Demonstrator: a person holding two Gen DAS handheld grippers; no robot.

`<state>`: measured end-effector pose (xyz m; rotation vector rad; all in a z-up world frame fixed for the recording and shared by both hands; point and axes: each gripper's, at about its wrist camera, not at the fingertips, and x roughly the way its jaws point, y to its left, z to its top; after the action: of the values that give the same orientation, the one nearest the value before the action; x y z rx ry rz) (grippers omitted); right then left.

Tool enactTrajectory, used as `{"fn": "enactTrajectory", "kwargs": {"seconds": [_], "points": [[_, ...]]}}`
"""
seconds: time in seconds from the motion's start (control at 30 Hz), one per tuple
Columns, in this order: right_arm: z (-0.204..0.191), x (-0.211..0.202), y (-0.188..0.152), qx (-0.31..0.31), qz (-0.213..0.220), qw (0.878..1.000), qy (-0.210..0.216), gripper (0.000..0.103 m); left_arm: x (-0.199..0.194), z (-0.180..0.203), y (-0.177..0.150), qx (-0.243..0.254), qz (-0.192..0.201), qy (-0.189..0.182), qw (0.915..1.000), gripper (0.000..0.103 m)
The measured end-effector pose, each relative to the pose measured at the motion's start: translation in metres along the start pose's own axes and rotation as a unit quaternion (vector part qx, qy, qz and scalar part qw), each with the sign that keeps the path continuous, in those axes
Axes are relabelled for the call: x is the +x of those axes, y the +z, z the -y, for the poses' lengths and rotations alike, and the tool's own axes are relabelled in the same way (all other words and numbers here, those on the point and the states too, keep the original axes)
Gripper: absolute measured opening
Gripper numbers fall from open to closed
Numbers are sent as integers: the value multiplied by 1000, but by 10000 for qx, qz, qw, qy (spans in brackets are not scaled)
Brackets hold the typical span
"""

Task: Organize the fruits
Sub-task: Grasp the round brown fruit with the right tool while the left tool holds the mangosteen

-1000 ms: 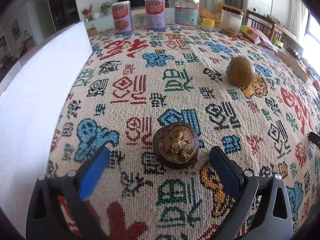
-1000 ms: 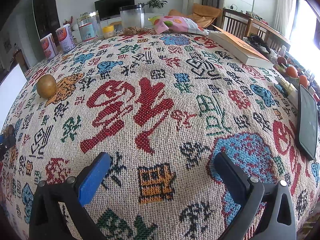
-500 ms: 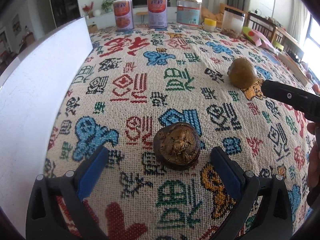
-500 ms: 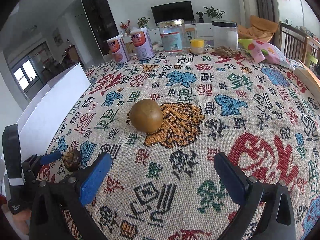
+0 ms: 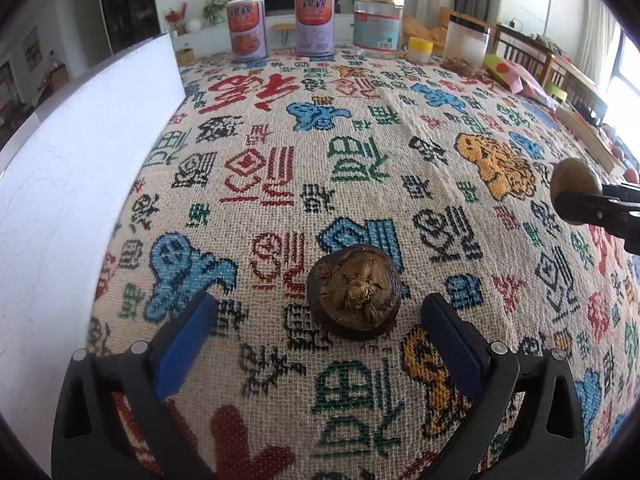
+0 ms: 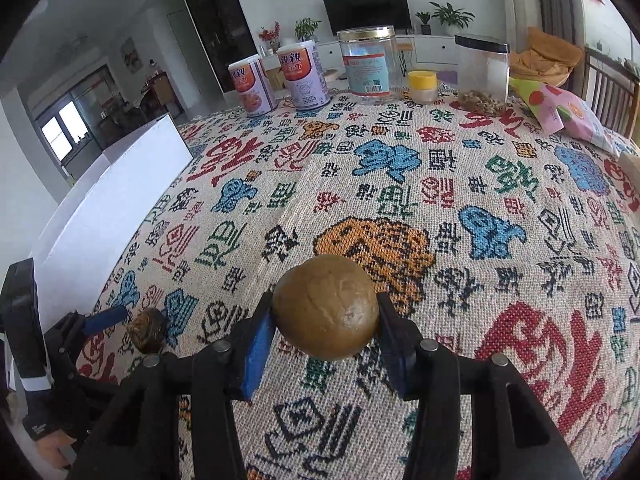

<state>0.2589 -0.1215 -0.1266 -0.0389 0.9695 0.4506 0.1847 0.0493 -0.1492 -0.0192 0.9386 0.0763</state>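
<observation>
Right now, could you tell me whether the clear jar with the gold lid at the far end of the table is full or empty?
Cannot tell: a wide label covers most of the clear jar.

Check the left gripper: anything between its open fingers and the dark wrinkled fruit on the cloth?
Nothing visible. The dark wrinkled fruit sits on bare tablecloth just ahead of the open left gripper, centred between its pads. The right gripper, jaws closing on the round brown fruit, is well off to the side.
</observation>
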Motion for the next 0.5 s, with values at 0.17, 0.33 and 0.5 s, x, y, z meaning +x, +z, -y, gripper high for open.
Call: {"fn": "enactTrajectory", "kwargs": {"seconds": [0.17,0.33,0.5], "points": [[-8,-15,-18,-1269,-1918,9672,-1082,49,0,1,0,7,0,7,10000,103],[-16,7,-25,-1461,-2039,9610,-1161,49,0,1,0,0,0,-6,10000,103],[-12,0,-25,-1168,-1509,9767,-982,50,0,1,0,2,0,-5,10000,103]]}}
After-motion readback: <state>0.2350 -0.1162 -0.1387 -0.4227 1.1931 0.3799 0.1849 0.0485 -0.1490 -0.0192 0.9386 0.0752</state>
